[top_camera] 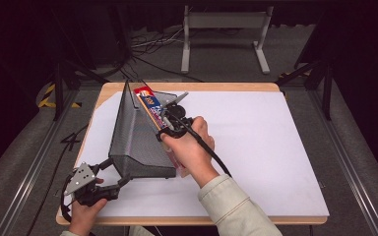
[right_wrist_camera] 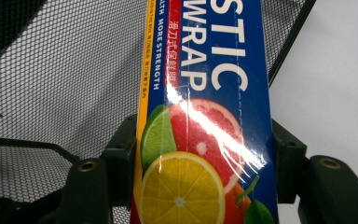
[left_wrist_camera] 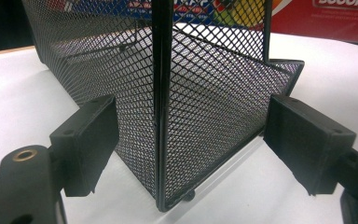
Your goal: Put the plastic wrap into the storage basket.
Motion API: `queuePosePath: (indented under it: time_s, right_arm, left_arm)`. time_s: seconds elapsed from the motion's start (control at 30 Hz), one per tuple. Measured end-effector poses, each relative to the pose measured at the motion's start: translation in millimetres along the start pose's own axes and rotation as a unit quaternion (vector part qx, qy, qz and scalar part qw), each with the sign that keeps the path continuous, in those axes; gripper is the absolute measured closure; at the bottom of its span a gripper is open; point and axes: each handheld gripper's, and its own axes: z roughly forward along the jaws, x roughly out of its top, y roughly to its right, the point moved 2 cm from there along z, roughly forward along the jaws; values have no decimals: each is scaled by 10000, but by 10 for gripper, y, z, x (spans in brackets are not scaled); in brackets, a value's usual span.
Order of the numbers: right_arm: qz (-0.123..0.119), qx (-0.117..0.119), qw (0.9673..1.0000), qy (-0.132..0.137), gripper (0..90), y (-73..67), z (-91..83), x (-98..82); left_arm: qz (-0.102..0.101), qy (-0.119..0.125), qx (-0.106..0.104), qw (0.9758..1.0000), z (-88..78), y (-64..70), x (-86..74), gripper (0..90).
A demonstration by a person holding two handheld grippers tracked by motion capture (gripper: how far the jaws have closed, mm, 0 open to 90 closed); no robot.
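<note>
White table under everything — my right fingers [right_wrist_camera: 193,158] clamp the plastic wrap box [right_wrist_camera: 205,116], its far end inside the mesh rack [top_camera: 135,132]; my left fingers [left_wrist_camera: 191,140] spread loose around the rack's corner.

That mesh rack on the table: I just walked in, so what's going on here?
A person is working with two hand-held grippers. The right gripper is shut on a plastic wrap box and holds it slanted at the open top of the black mesh rack. The left gripper is open, its jaws either side of the rack's near corner without pressing on it.
</note>
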Motion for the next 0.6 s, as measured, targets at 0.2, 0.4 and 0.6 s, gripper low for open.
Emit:
queuePosePath:
  time_s: [0.2,0.4,0.6]
  right_arm:
    - [97,17,9998,-176,418,-13,90,14]
    - [144,-113,9993,-327,414,-20,146,50]
    - [196,-173,9988,-424,412,-20,196,70]
  left_arm:
    - [8,-68,-17,10000,1,-7,-13,187]
    - [-26,-70,-32,10000,0,-5,-18,187]
    - [14,-61,-35,10000,11,-2,-15,187]
